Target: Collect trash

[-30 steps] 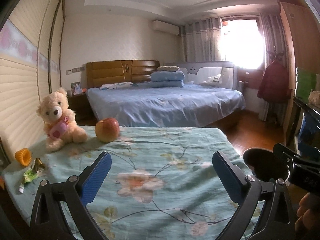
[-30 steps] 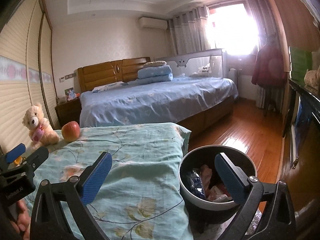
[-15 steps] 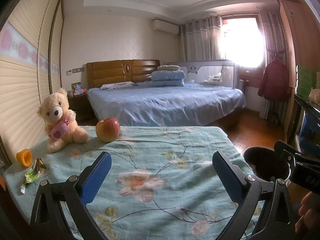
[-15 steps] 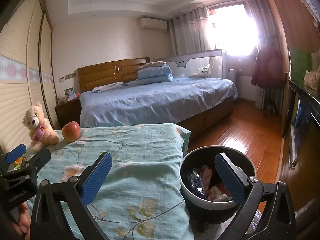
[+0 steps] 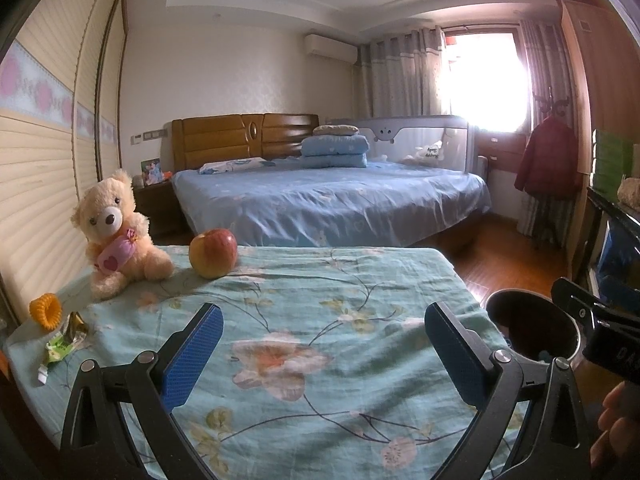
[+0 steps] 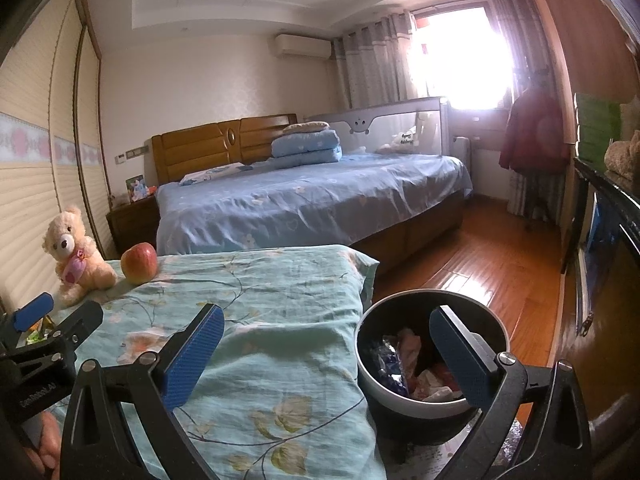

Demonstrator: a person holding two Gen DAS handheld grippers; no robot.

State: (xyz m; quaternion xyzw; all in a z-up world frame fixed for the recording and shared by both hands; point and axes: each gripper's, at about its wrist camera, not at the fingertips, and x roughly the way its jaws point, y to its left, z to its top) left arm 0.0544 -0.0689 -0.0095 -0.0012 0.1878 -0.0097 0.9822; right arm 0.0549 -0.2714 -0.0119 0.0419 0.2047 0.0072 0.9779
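My left gripper [image 5: 320, 354] hovers over the floral tablecloth [image 5: 320, 320] with its blue pads spread wide and nothing between them. My right gripper [image 6: 326, 354] is spread the same way, empty, with its right pad over the mouth of the trash bin [image 6: 432, 360], which stands on the floor just beside the table's right edge and already holds crumpled wrappers.

The remaining trash that I can see is the green snack wrapper [image 5: 62, 344]. In the left wrist view it lies at about 9 o'clock from my left gripper, near the table's left edge, flat on the cloth, with its long axis running from roughly 7 o'clock to 1 o'clock. An orange ring-shaped object [image 5: 45, 311] lies just beyond it; I cannot tell whether this is trash.

The left gripper is clearly the nearer one; the right gripper sits well apart from the wrapper, on the bin side. I judge that the next move is a swing of the left gripper toward 9 o'clock.

Farther back, at 10 to 11 o'clock, stand a teddy bear [image 5: 116, 232] and an apple [image 5: 213, 253], neither of them trash.
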